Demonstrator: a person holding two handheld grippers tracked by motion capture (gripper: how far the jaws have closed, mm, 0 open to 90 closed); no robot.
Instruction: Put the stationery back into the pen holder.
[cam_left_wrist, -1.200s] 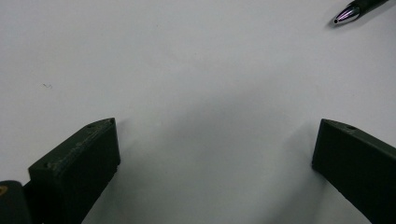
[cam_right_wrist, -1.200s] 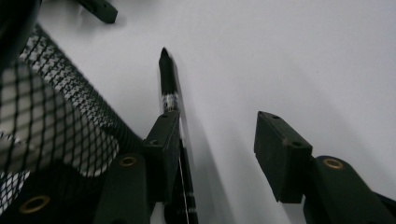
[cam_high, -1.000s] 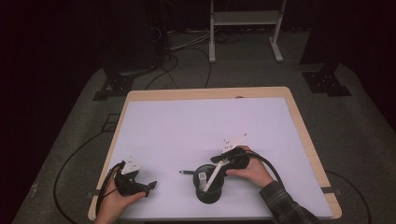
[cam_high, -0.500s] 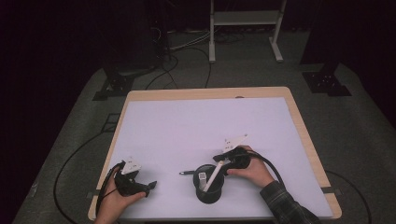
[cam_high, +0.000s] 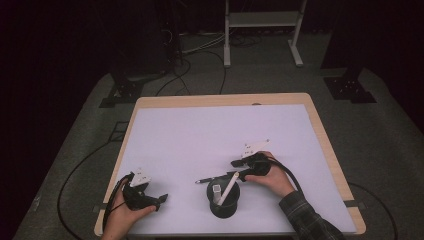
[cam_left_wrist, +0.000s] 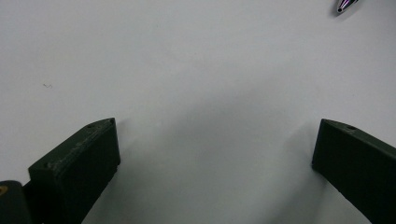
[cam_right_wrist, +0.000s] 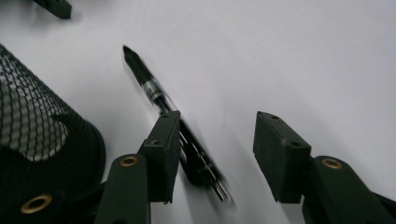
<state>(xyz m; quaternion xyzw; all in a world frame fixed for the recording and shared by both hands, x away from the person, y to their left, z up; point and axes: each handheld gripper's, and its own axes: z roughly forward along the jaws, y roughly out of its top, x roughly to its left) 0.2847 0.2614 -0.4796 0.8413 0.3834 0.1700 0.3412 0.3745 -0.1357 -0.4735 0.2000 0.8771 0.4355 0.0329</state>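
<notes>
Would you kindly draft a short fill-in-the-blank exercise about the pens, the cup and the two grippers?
1. The black mesh cup holds a ____ pen.
2. The black pen lies on the ____, between the right gripper's fingers.
3. The left gripper's fingers stand ____ with nothing between them.

Missing words: white; table; open

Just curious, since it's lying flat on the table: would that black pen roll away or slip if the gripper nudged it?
The black pen looks round and slim, so it would probably roll. Its glossy barrel may slip between the pads. It looks stiff and likely light.
</notes>
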